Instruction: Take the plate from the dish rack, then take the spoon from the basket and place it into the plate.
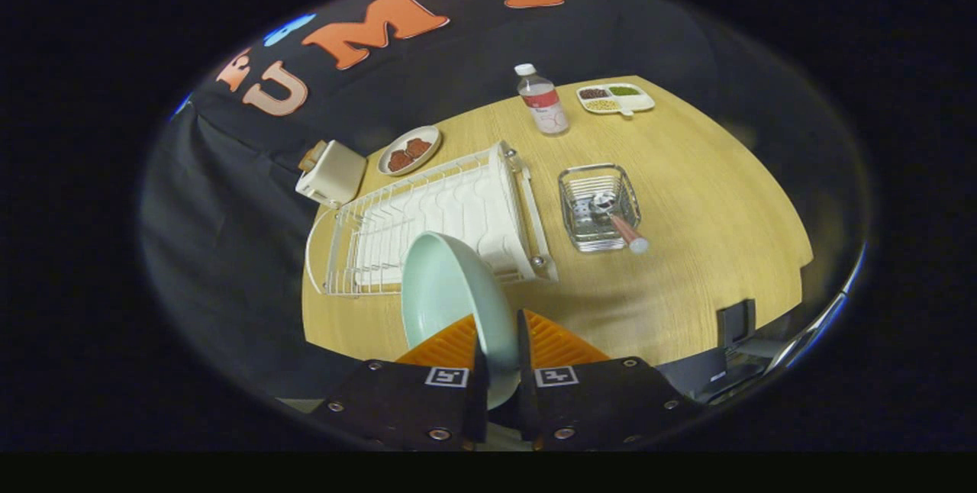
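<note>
1. The gripper [500, 352] is clamped on the rim of the pale green plate [450, 294], held on edge, likely so it lifts clear of the dish rack [427, 226] just beyond.
2. The spoon [618, 222] lies in the wire basket [599, 207], ahead and to the right; its bowl seems to be down.
3. The table [710, 195] near the basket offers room to set the plate.

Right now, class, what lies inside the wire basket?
A spoon lies inside the wire basket, handle jutting over its rim. The gripper grips the plate.

Pale green plate [450, 287] on edge; spoon [620, 220] in basket [600, 207].
</note>
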